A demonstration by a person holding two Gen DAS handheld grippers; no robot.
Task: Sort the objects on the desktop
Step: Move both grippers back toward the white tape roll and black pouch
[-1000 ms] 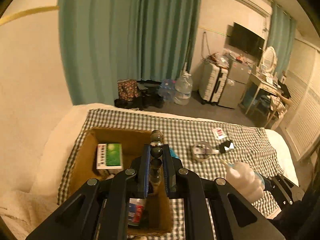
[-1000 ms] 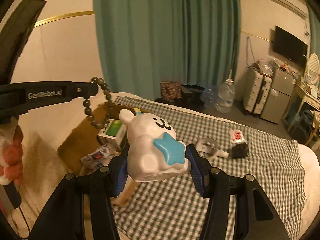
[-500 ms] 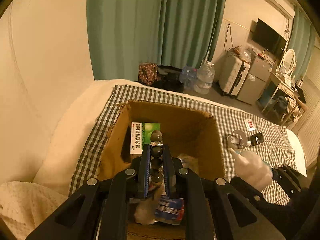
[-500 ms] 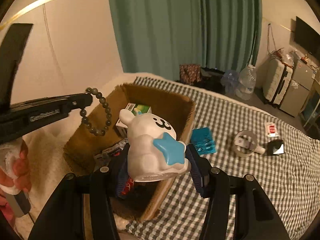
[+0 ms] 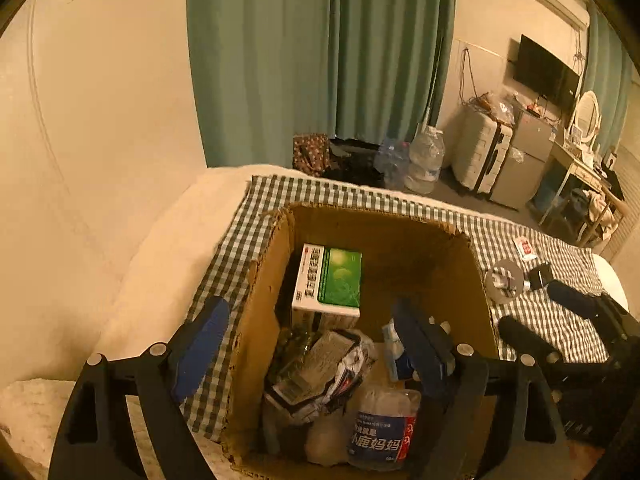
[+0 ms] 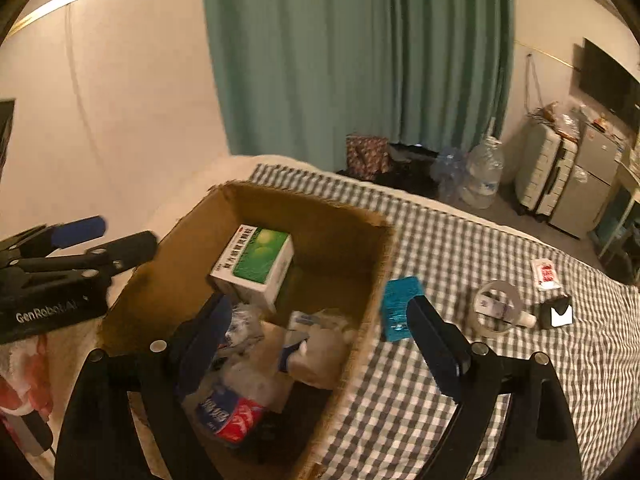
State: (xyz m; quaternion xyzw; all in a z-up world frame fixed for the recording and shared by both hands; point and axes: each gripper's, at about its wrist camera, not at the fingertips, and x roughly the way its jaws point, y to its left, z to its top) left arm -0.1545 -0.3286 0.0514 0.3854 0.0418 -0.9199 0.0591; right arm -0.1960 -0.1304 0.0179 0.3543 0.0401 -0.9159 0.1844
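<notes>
Teal curtains hang behind your bed, which is covered by a checked cloth. On it stands the open cardboard box, and both your grippers hover over it. Your left gripper has its jaws opening, spread across the box's left wall with nothing between the pads. Your right gripper is opening too, one finger over the box, the other over the cloth outside, and it grips nothing.

Inside the box, a green-and-white carton leans at the back. Below it lie a bottle with a blue label, crumpled wrappers and a white toy, blurred.

Outside the box, a blue packet lies just beside its right wall. Farther right on the cloth sit a tape roll, a small black box and a red-and-white sachet.
</notes>
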